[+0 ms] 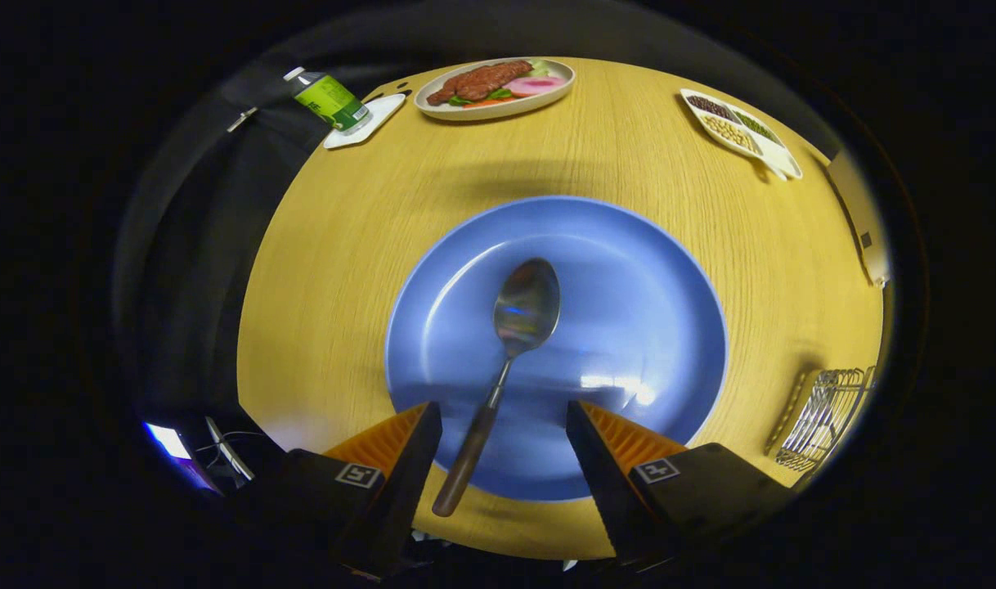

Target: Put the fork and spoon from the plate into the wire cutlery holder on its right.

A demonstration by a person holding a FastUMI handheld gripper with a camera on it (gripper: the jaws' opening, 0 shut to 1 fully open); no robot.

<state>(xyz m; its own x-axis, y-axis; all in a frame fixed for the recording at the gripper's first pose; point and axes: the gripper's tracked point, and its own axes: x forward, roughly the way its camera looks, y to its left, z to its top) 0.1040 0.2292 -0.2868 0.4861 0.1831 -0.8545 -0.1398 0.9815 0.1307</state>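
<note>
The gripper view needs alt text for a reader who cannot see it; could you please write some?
The open gripper hovers over a blue plate on a wooden table, with a spoon's handle lying between its fingers, closer to the left one. A wire cutlery holder stands to the plate's right; food dishes and a bottle sit beyond.

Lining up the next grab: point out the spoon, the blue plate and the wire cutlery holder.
Wooden-handled metal spoon (pixel 527 307): gripper view, bowl.
Round blue plate (pixel 629 278): gripper view, bare inner surface.
Wire cutlery holder (pixel 825 417): gripper view, wire side.
</note>
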